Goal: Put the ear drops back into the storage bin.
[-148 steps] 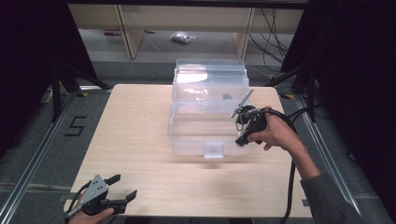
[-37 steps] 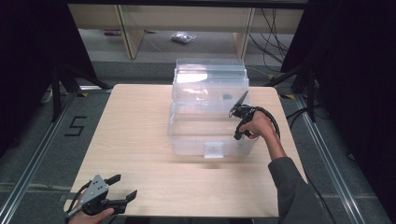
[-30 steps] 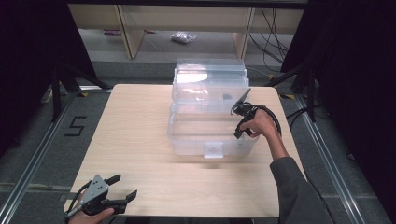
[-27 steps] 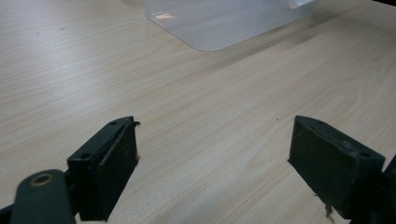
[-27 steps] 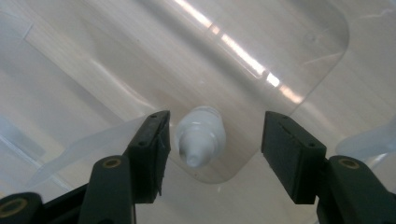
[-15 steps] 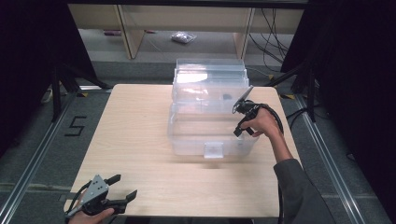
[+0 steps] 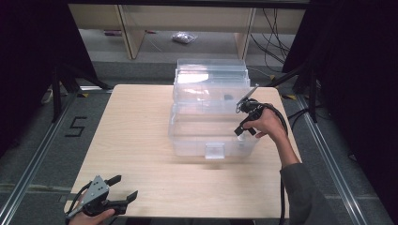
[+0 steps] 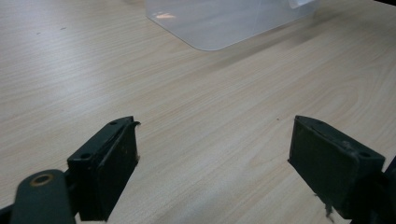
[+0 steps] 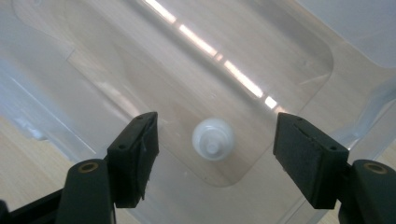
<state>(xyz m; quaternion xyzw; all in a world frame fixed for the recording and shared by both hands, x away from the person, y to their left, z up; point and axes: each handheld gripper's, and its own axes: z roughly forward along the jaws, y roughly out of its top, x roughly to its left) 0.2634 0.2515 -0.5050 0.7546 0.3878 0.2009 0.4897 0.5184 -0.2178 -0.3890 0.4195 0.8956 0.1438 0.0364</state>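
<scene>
A clear plastic box (image 7: 187, 123) stands mid-table with its lid (image 7: 211, 74) raised at the back. My right gripper (image 7: 240, 131) points down into the box's right end. Seen along my right gripper (image 9: 215, 123), a small white round piece (image 9: 213, 139) lies on the box floor between the jaws, and neither pad touches it. These jaws have just been opening and stand open. At the table's near left corner, my left gripper (image 7: 123, 187) rests low over the wood. Its view shows my left gripper (image 8: 212, 135) wide open with bare table between the jaws.
The wooden table (image 7: 136, 131) spreads wide to the left and front of the box. A latch tab (image 7: 215, 150) sticks out from the box's front wall. Shelving legs and cables stand behind the table. A person's right sleeve (image 7: 300, 192) comes in at the lower right.
The right hand has shifted a little toward the back over the box's right end. The left gripper has kept its place.
</scene>
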